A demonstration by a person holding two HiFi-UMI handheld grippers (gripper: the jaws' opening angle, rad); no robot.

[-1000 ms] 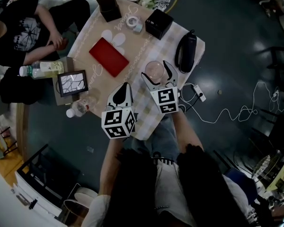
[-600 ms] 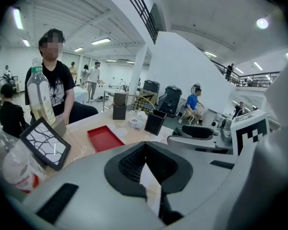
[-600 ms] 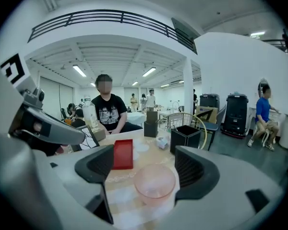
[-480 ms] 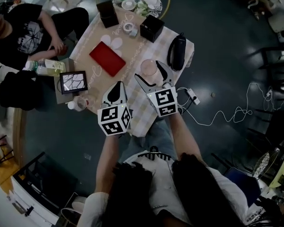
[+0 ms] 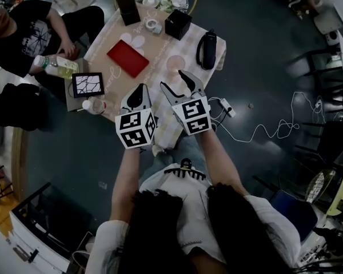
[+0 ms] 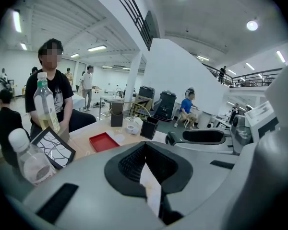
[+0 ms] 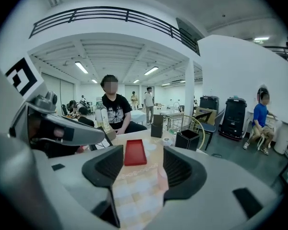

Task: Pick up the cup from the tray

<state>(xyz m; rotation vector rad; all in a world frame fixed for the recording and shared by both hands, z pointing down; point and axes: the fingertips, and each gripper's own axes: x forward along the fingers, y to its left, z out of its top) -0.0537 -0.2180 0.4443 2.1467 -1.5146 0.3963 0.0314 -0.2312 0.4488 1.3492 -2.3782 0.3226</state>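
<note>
At the near edge of the checked table (image 5: 155, 68), the person is holding both grippers low, side by side.

- Right gripper (image 5: 175, 81): the jaws are closing but apart, with only cloth showing in the gap and nothing clamped.
- Left gripper (image 5: 138, 92): the jaws are drawn together to a sliver, gripping nothing.
- Pink cup (image 5: 175, 63): it is standing upright on the cloth just beyond the right gripper's tips. It is off the red tray (image 5: 127, 57), which is lying apart to its left.
- A seated person (image 5: 24, 34) is watching from the far left side.
</note>
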